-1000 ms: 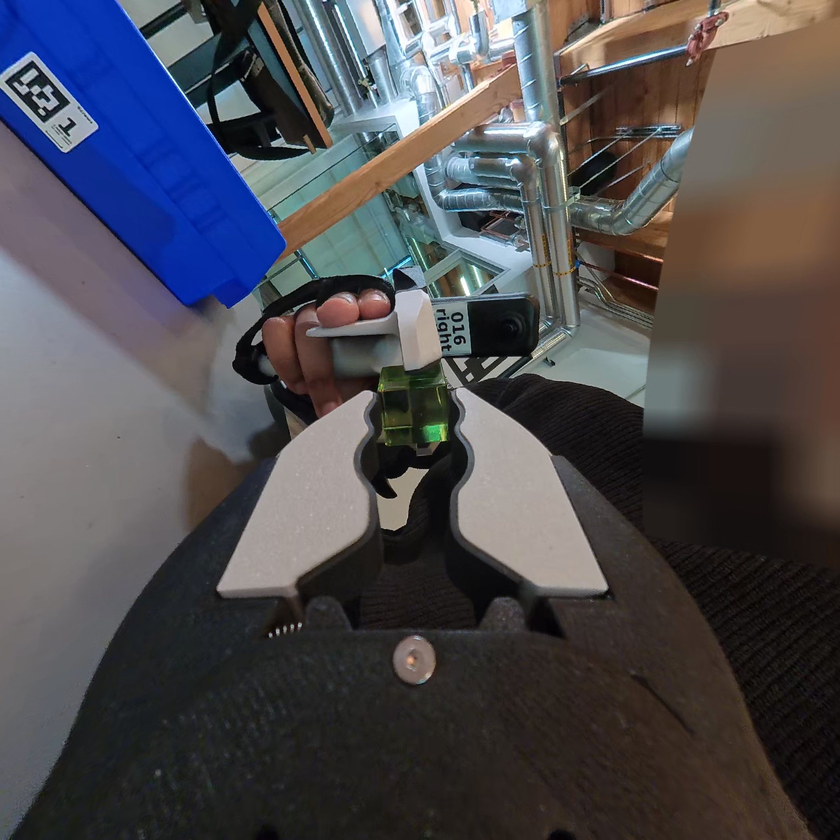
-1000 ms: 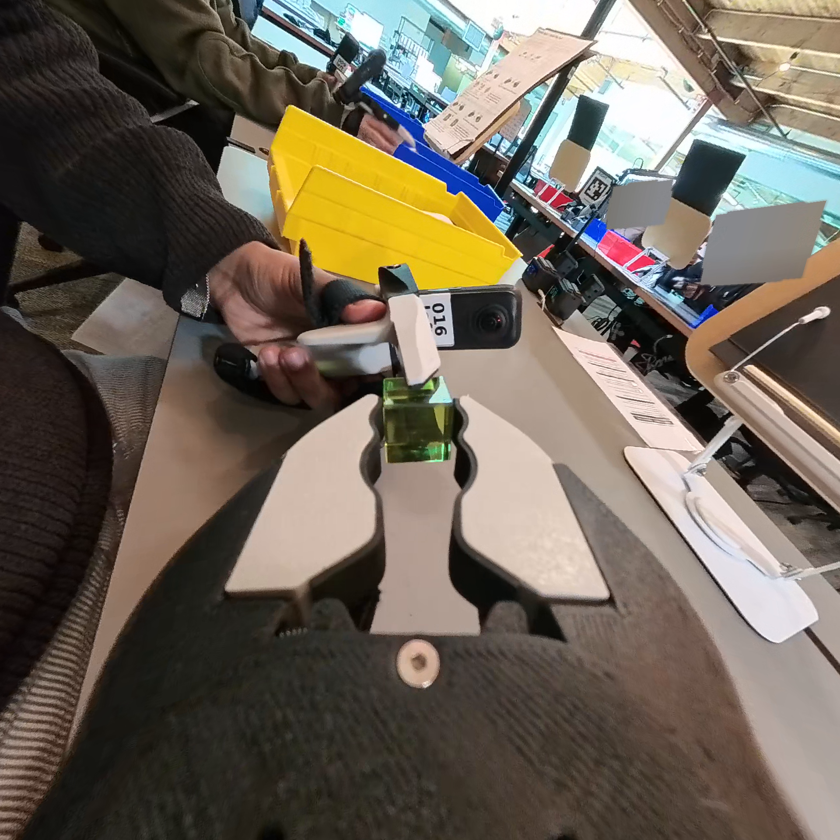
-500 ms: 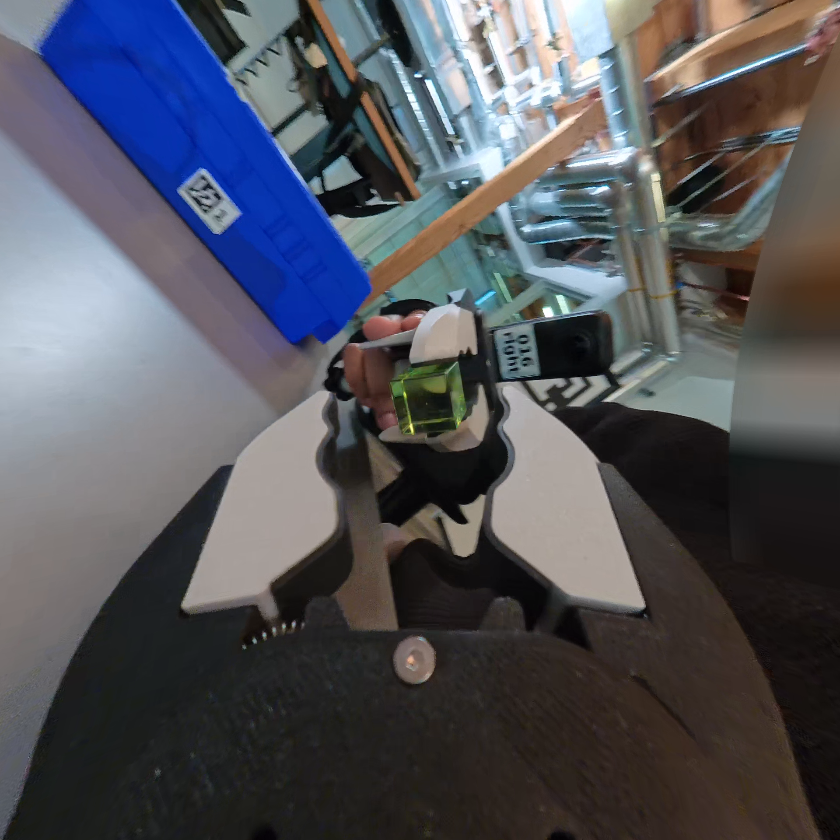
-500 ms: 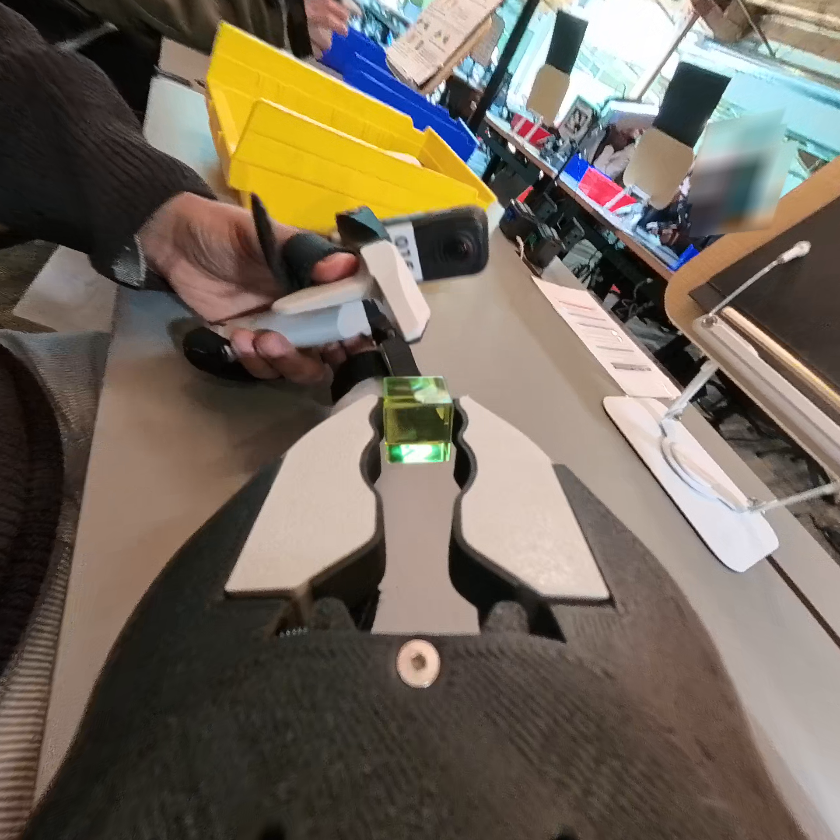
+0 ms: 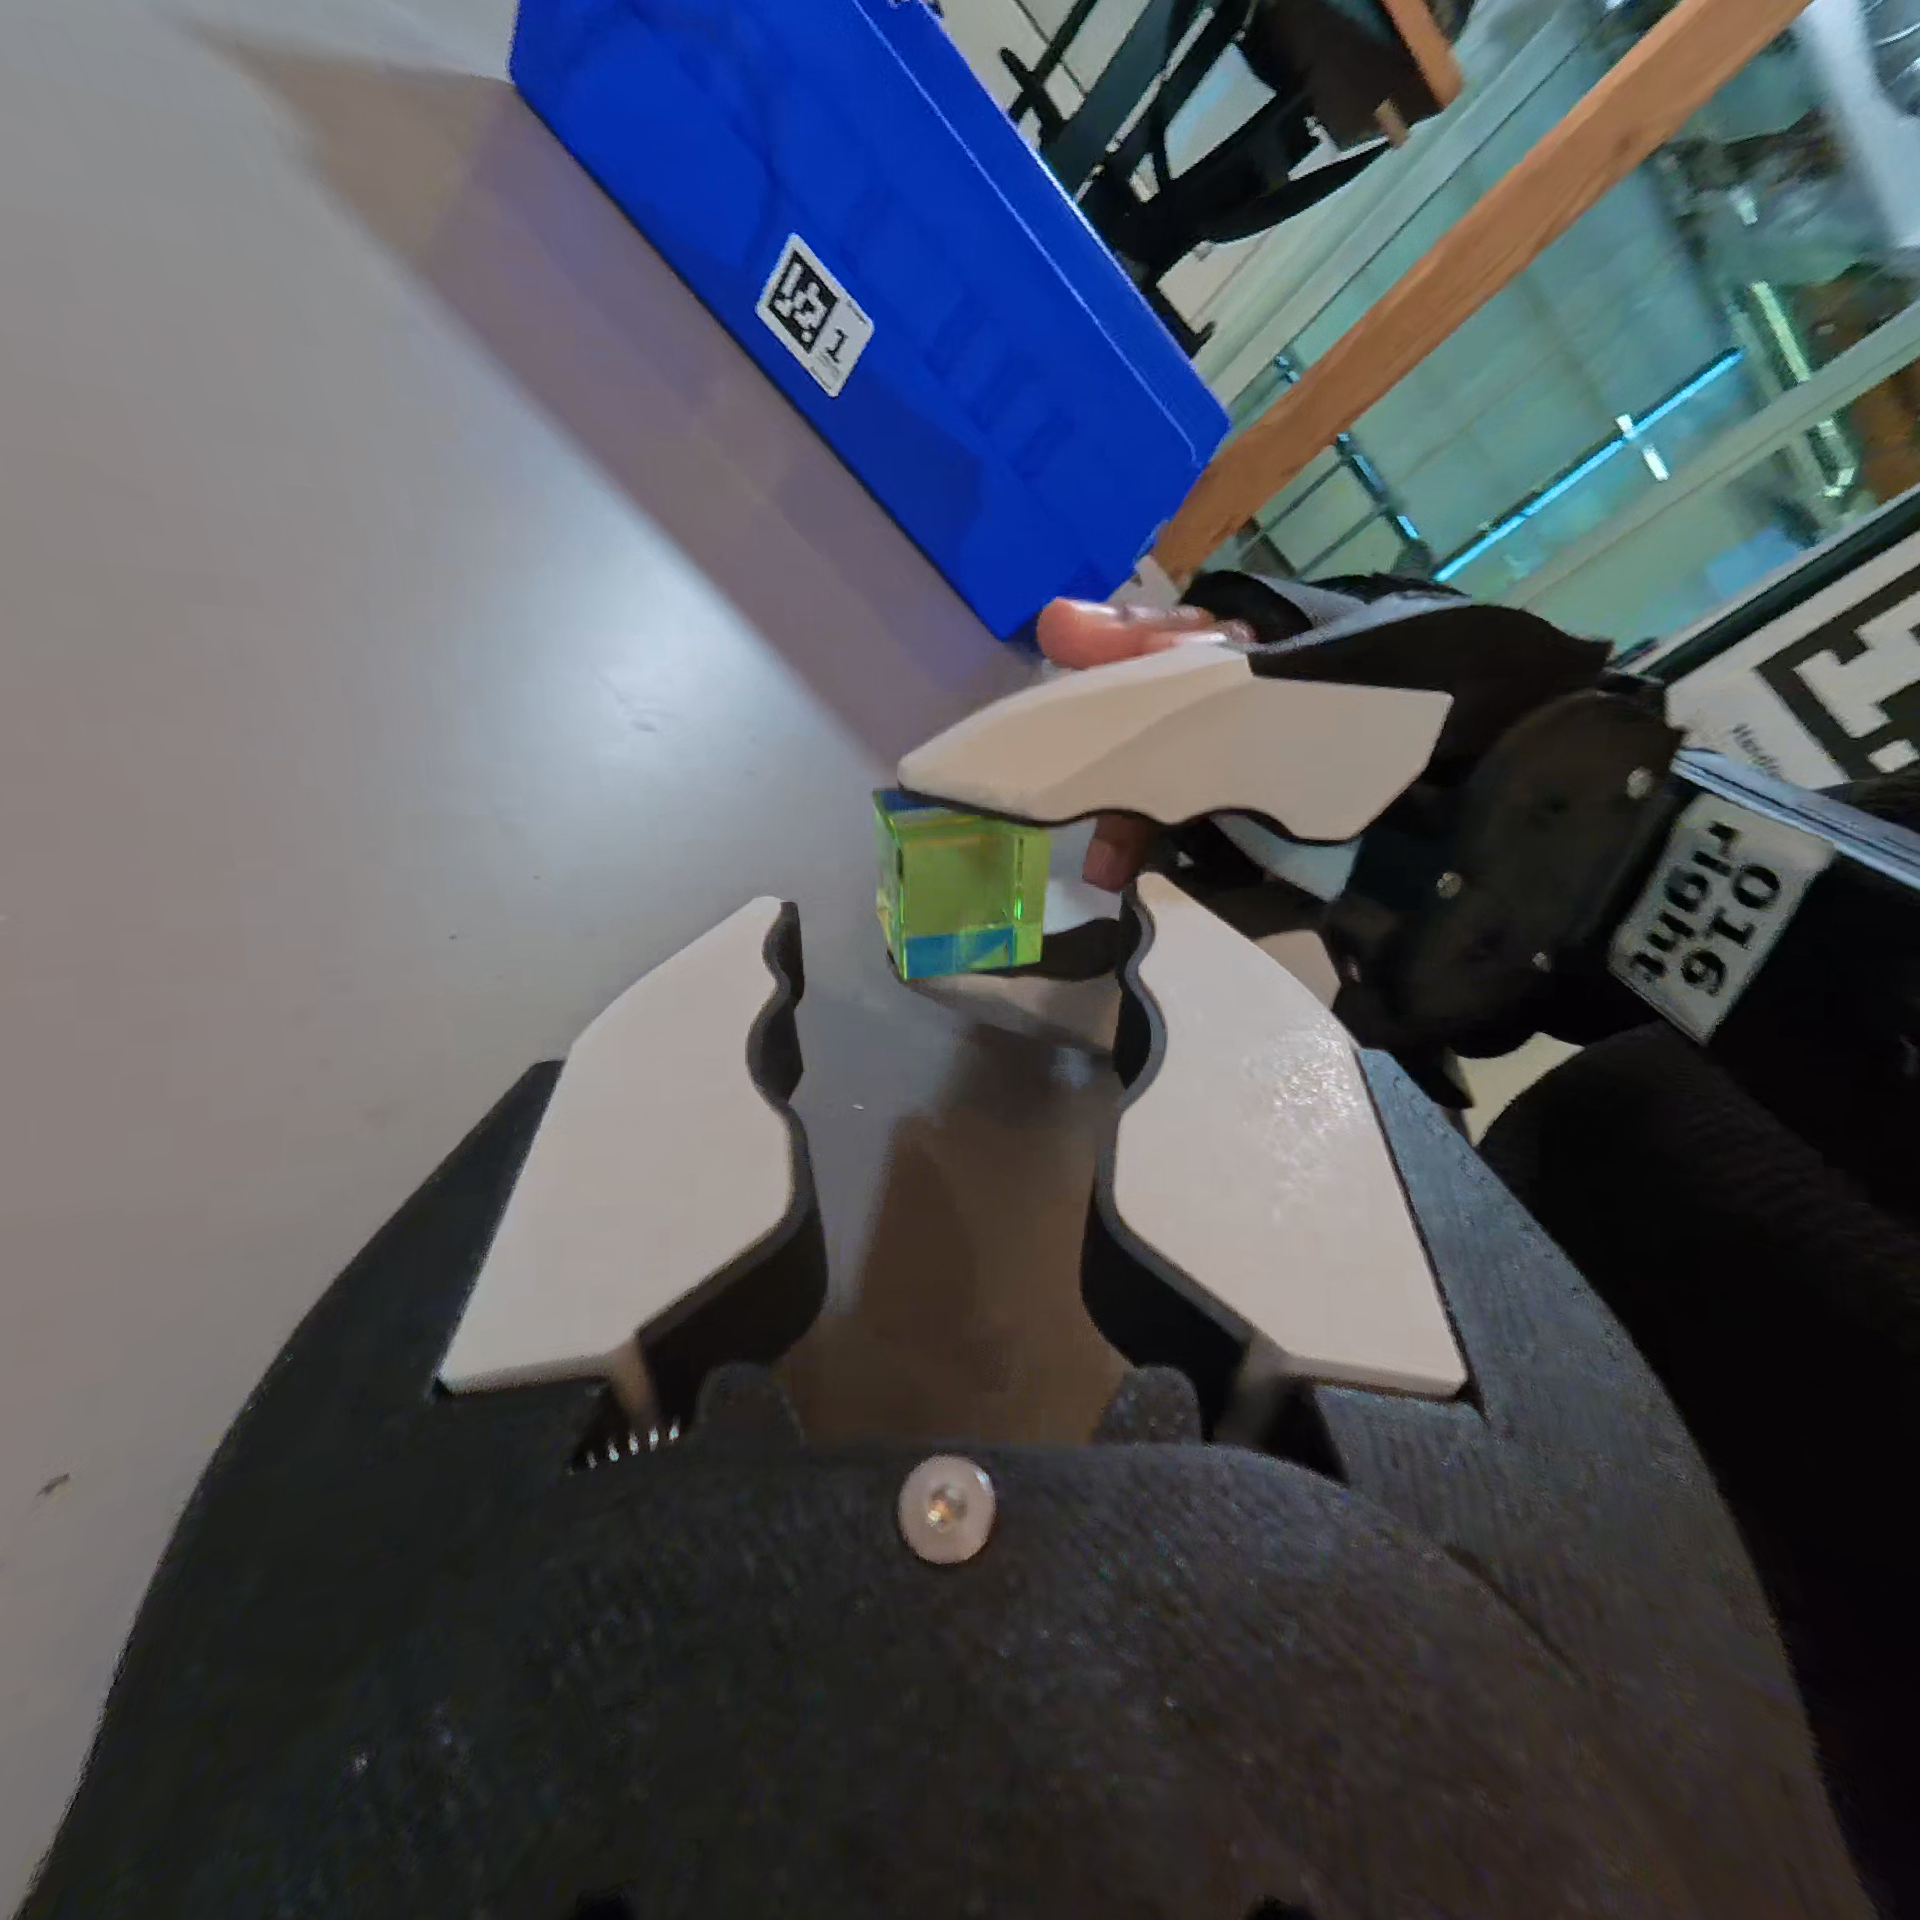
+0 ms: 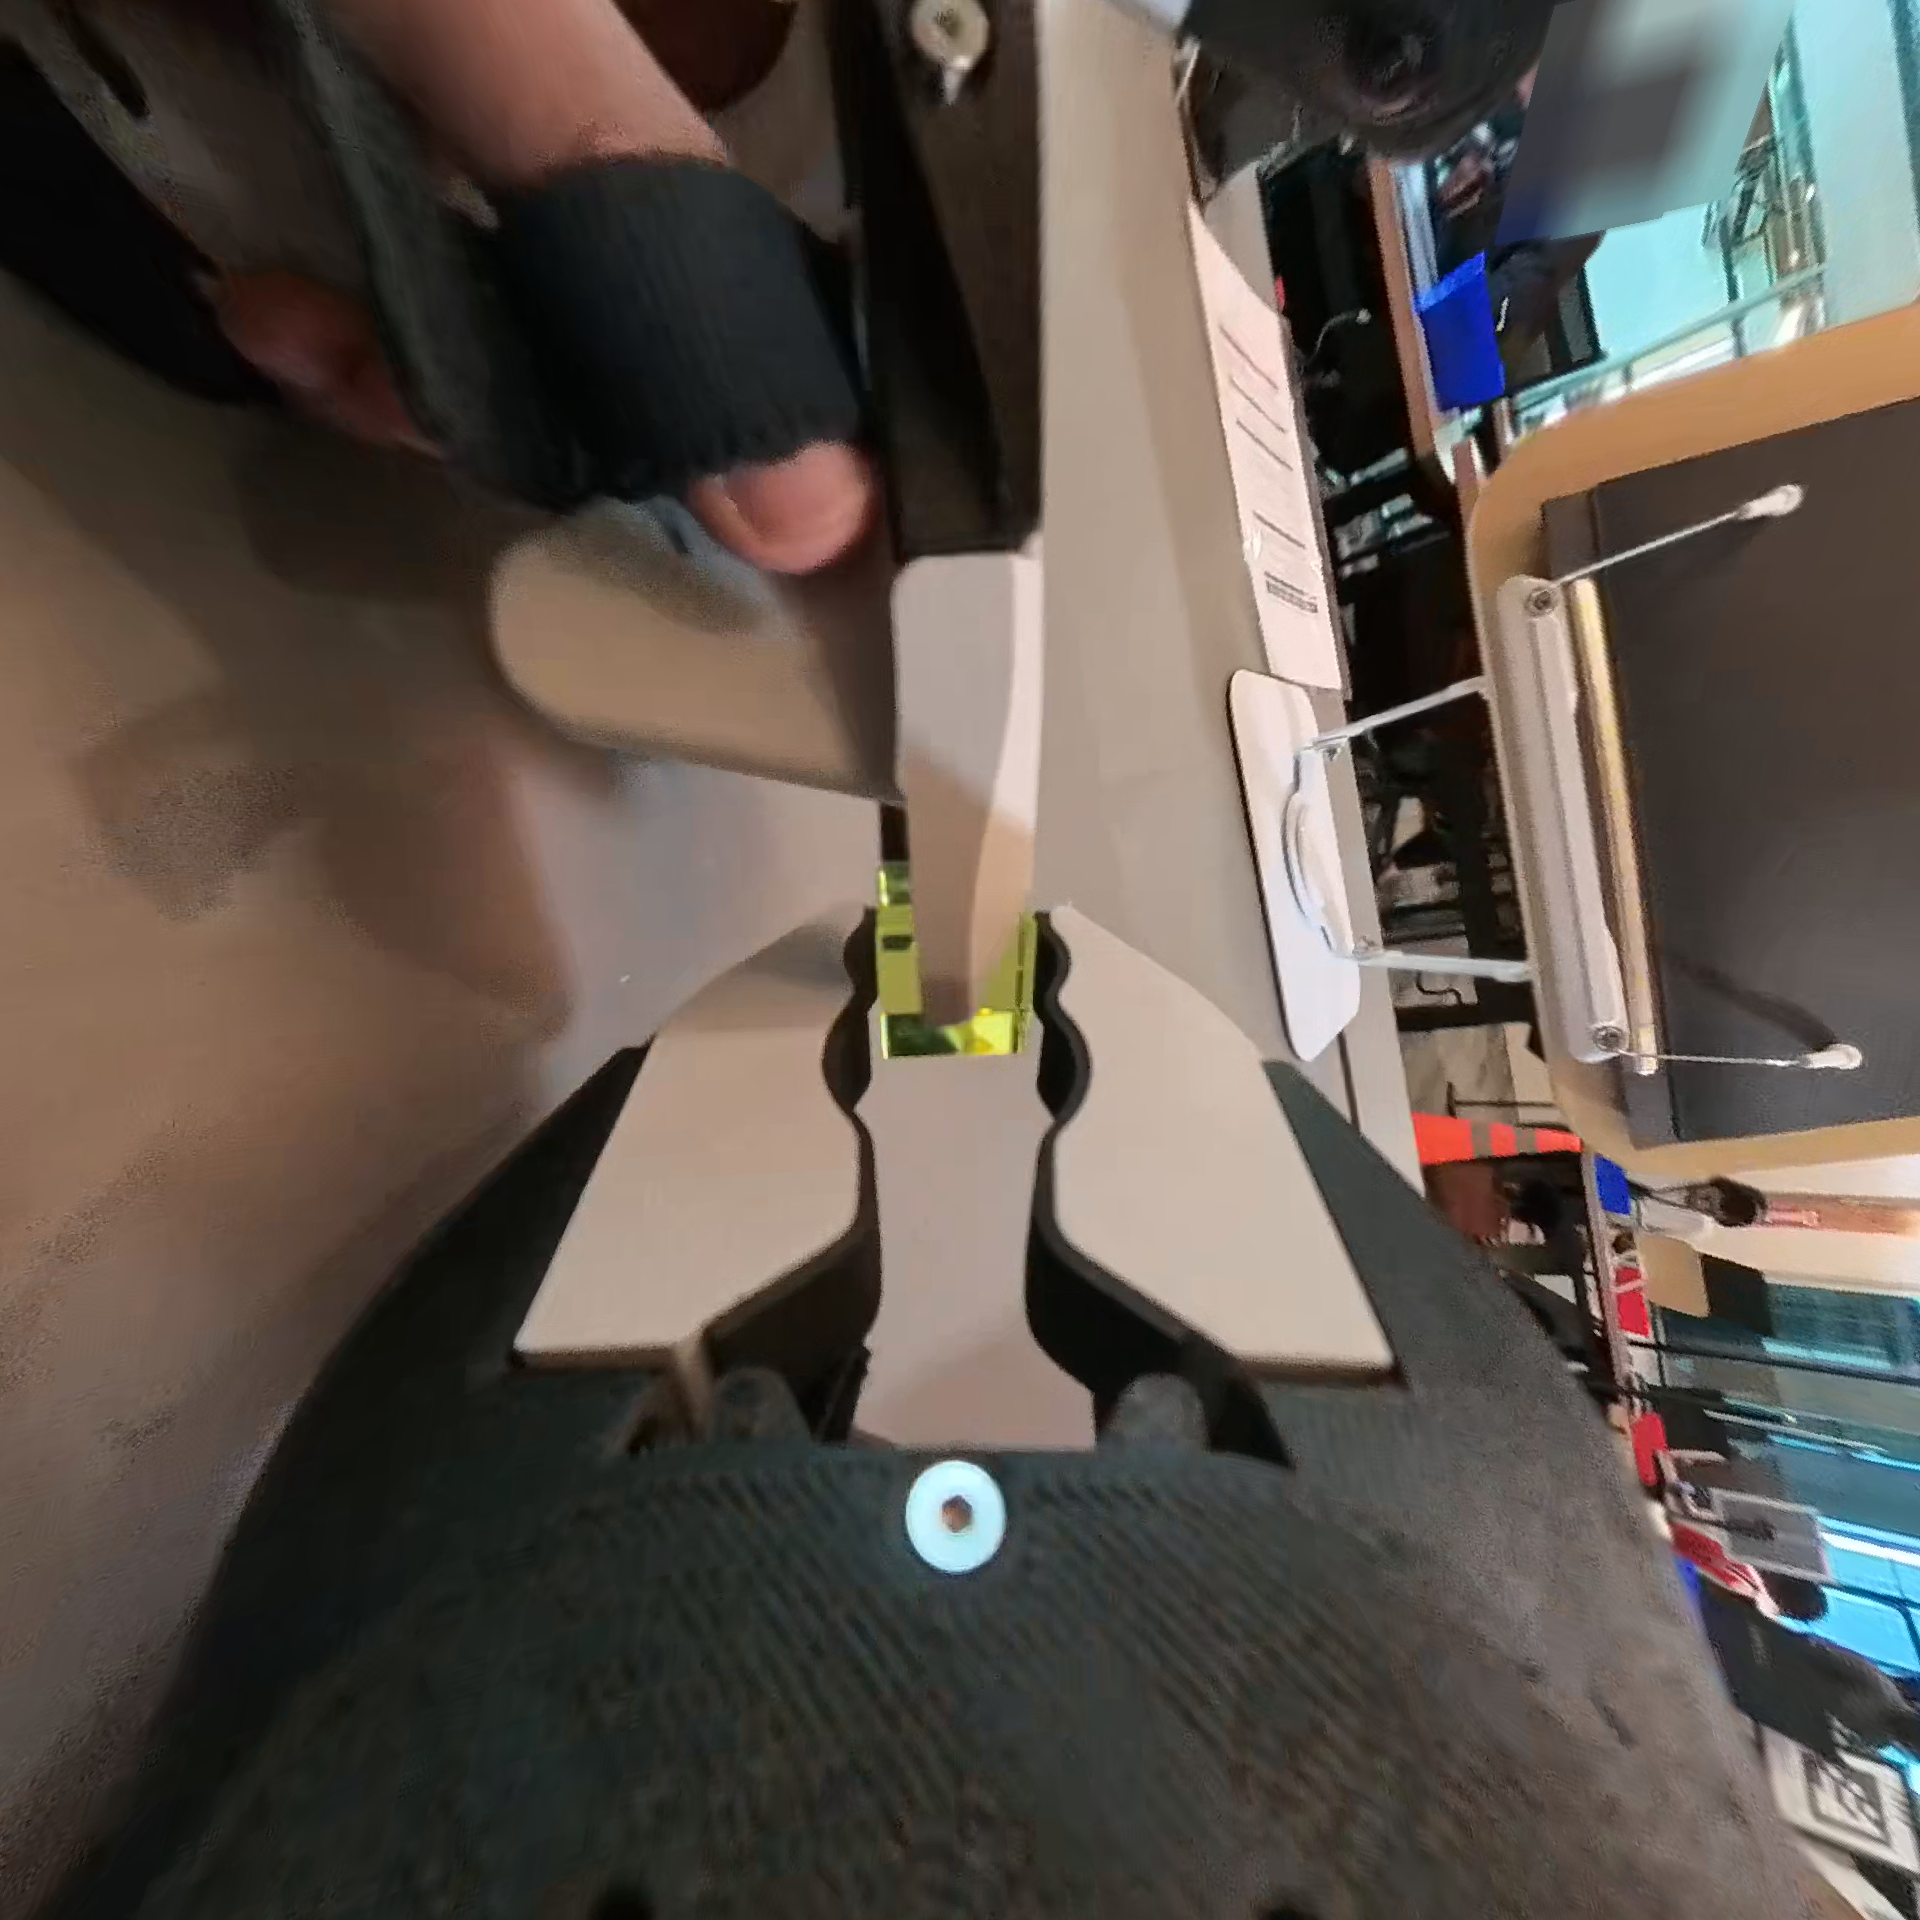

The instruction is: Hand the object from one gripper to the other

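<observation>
**Cube now with the right gripper; left gripper spread and lined up again**

- Green cube (image 5: pixel 961 902): translucent, held off the tabletop (image 5: pixel 312 644), just ahead of the left gripper (image 5: pixel 961 971) tips and slightly beyond them, not between them.
- Right gripper (image 6: pixel 954 992): closed onto the cube, one finger against each side face. In the left wrist view it reaches in from the right, one pale finger on top of the cube and the other below it, mostly hidden.
- Left gripper: spread wide, nothing in it. Gap between its fingers is clearly wider than the cube.
- What changed: a second ago both grippers had the cube pinched at once. Half a second ago the left one had let go and opened, and the cube sat with the right alone. Since then the two have rolled relative to each other and closed in; in the right wrist view a left finger (image 6: pixel 966 831) now comes straight down from above over the cube's top, covering most of it.
- Reading: the transfer left-to-right looks done, as the cube's only firm hold is the right gripper's. The open left gripper nearing the cube again suggests a return pass is being set up, on the faces the right one leaves free. Whether that left finger touches the cube yet, I cannot tell.
- Blue bin (image 5: pixel 883 312): beyond the left gripper, on the tabletop, well apart from the exchange.
</observation>
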The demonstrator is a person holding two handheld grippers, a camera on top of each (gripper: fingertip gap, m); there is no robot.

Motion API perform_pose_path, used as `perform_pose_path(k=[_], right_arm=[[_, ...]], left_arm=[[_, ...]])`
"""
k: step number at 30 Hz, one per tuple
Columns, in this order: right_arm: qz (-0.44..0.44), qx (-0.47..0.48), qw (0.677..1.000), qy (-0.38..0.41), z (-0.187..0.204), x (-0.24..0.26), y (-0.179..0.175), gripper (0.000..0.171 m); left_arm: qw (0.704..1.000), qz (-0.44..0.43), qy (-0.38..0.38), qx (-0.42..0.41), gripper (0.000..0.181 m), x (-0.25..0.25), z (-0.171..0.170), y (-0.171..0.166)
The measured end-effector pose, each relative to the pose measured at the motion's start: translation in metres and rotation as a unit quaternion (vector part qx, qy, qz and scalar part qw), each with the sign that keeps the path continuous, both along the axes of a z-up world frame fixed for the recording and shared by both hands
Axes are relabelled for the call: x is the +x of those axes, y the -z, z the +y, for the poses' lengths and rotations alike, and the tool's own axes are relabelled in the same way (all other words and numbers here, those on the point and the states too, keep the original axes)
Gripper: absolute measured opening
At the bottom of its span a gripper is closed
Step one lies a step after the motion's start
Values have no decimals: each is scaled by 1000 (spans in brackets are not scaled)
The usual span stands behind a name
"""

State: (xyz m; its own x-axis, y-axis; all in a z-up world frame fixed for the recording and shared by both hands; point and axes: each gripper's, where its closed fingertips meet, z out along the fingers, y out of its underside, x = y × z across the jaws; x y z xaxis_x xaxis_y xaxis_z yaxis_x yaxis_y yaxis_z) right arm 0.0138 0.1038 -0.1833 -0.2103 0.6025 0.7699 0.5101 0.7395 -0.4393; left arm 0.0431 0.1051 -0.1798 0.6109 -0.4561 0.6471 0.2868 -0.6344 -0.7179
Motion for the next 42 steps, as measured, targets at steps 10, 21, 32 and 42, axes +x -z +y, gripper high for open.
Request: perform_pose_path(k=[10, 21, 32, 42], right_arm=[[-25, 13, 998, 57, -7, 1, 3, 29], [47, -81, 994, -50, -10, -5, -11, 71], [153, -290, 929, -173, -25, 6, -50, 53], [165, -270, 926, -204, -35, 10, -56, 28]], left_arm=[[997, 65, 20, 19, 32, 4, -5, 3], [997, -66, 22, 28, 30, -9, -3, -19], [943, -311, 116, 11, 29, 5, -19, -56], [922, -350, 163, -2, 30, 16, -29, -63]])
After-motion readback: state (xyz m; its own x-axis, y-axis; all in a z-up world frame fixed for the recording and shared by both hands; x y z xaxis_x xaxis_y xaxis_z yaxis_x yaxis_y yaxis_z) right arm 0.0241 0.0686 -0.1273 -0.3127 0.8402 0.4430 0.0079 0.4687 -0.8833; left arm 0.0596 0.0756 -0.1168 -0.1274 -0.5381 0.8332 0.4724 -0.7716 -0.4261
